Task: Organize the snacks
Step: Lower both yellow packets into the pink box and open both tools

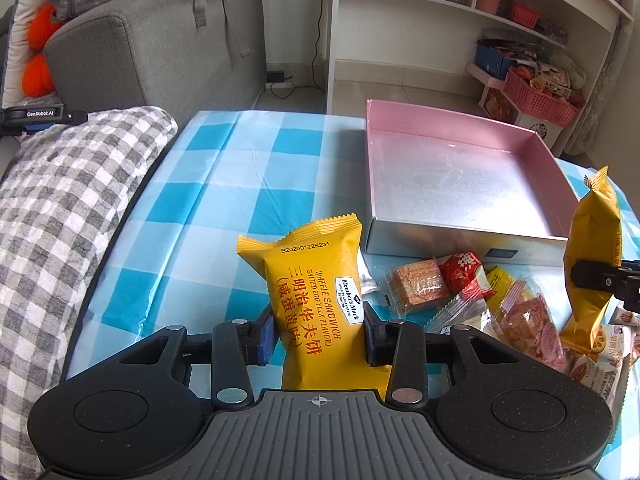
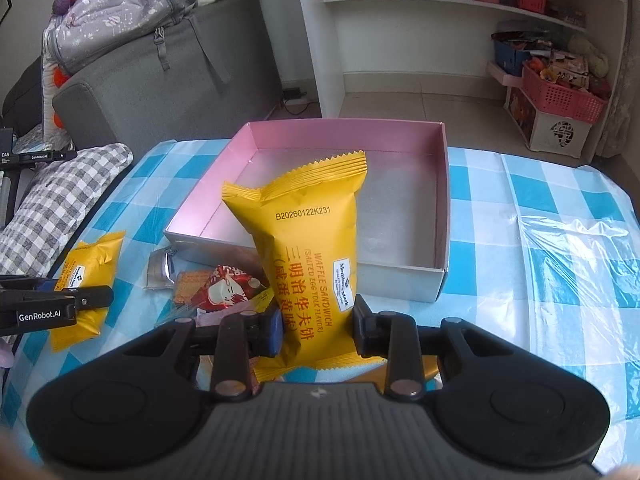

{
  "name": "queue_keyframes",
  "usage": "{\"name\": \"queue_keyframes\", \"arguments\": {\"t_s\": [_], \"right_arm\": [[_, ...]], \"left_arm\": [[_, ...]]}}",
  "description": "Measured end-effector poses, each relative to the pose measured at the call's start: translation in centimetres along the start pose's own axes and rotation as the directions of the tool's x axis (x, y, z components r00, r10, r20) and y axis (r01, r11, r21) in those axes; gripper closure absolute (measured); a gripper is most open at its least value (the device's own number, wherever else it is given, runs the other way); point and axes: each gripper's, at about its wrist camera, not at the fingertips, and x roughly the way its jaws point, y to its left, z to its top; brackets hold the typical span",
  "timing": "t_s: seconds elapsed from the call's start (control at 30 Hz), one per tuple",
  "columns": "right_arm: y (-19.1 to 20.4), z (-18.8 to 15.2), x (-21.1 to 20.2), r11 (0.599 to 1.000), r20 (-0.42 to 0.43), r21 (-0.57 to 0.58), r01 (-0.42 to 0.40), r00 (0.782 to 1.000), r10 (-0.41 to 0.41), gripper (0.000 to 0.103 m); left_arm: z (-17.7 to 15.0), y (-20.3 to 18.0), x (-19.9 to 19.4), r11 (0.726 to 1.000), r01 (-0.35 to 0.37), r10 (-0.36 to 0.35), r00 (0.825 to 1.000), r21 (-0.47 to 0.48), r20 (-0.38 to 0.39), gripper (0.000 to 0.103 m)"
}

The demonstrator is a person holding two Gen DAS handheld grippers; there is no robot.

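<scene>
The left gripper is clamped on a yellow waffle sandwich packet, its two fingers pressed into the packet's lower sides so the packet stands upright between them, crimped top edge up. This packet is lifted just in front of the pink box's near left corner. The right gripper is likewise closed tight on a second waffle sandwich packet, held upright in front of the pink box's near wall, with the packet's top reaching over the box's silver floor.

Between the two grippers, in front of the pink box, lies a loose heap of snacks on the blue checked tablecloth: a clear-wrapped wafer block, a red candy packet touching it, and a pink-wrapped snack nearer the right gripper. A grey checked cushion lies well left of the box, beside the table edge.
</scene>
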Motion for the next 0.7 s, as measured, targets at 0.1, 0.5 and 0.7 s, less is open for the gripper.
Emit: {"name": "queue_keyframes", "arguments": {"t_s": [0.1, 0.5, 0.7], "right_arm": [[-0.1, 0.7, -0.7, 1.0, 0.022, 0.024, -0.013, 1.0, 0.012, 0.073], [-2.2, 6.0, 3.5, 0.997, -0.003, 0.074, 0.017, 1.0, -0.017, 0.073], [-4.8, 7.7, 8.0, 0.986, -0.072, 0.159, 0.043, 0.997, -0.032, 0.073]], "left_arm": [[0.8, -0.3, -0.6, 1.0, 0.025, -0.025, 0.999, -0.004, 0.021, 0.065], [7.9, -6.1, 2.4, 0.983, 0.108, -0.125, 0.987, 0.15, 0.105, 0.065], [10.1, -8.5, 7.9, 0.975, 0.108, -0.125, 0.989, 0.194, 0.077, 0.065]]}}
